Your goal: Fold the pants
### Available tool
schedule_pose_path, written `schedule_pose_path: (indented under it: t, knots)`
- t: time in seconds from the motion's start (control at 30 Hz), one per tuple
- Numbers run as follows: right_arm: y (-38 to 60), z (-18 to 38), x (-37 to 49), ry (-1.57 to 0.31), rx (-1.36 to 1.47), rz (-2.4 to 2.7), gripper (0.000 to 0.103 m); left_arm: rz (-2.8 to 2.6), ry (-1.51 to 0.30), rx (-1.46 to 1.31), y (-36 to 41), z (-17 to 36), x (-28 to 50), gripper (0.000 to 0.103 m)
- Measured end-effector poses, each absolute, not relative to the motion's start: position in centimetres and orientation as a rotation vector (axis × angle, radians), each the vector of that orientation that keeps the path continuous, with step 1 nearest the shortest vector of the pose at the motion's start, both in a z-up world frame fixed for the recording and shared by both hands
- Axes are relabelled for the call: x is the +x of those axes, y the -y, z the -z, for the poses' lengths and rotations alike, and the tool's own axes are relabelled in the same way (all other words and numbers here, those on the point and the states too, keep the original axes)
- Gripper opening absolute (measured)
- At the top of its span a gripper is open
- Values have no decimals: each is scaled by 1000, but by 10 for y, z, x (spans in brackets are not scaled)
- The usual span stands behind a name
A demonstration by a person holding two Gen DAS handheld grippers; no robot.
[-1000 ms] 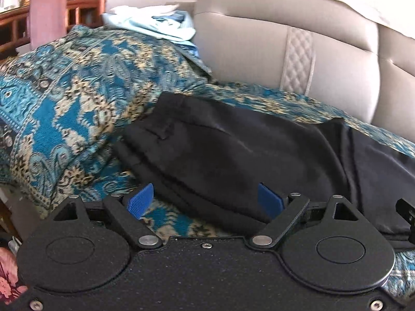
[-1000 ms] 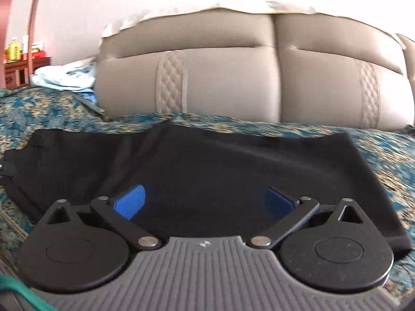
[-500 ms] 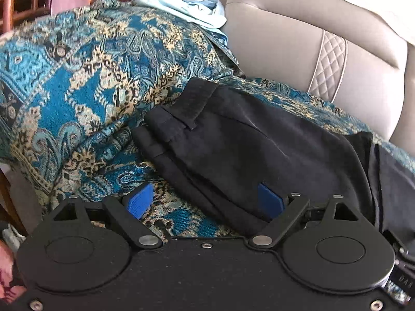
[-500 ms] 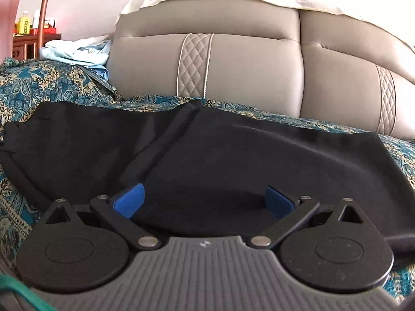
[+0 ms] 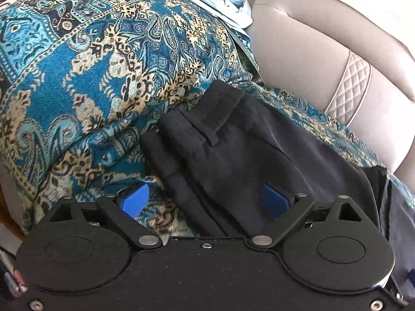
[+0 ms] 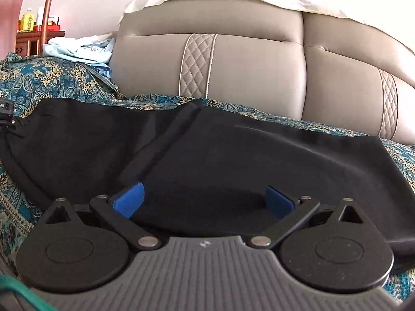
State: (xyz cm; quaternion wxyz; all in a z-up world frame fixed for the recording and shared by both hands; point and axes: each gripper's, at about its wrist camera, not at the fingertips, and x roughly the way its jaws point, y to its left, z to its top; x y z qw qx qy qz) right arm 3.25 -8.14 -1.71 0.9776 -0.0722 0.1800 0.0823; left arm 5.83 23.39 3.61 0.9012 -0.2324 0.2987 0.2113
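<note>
On the teal patterned throw [image 5: 85,83] covering the beige sofa [image 6: 246,77], black pants [image 6: 233,155] lie folded, their near edge hidden behind both tools. The left gripper [image 5: 206,200], spread wide and empty, has closed in on the waistband since before. The right gripper [image 6: 205,199] hovers released over the cloth.

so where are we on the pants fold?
Done: the black pants lie flat on the patterned blanket, one layer already folded over near the waistband. In hand: nothing; the left gripper and right gripper are open at the near edge. Left: at least one more fold, probably.
</note>
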Motion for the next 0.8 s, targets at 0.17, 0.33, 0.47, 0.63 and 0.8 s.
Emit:
schedule_pose_path:
  t: [0.17, 0.33, 0.47, 0.63, 0.8]
  knots:
    - [82, 17, 33, -363, -144, -167, 103, -422, -616, -512, -240, -28, 70, 103]
    - [82, 17, 33, -361, -144, -167, 103, -409, -618, -423, -236, -24, 76, 103]
    - [82, 17, 33, -361, -144, -169, 103, -409, -633, -403, -235, -23, 78, 103]
    - [83, 17, 34, -363, -147, -176, 103, -409, -644, -403, -235, -26, 83, 101]
    - [83, 18, 34, -357, -146, -175, 103, -448, -600, -405, -238, -29, 78, 73]
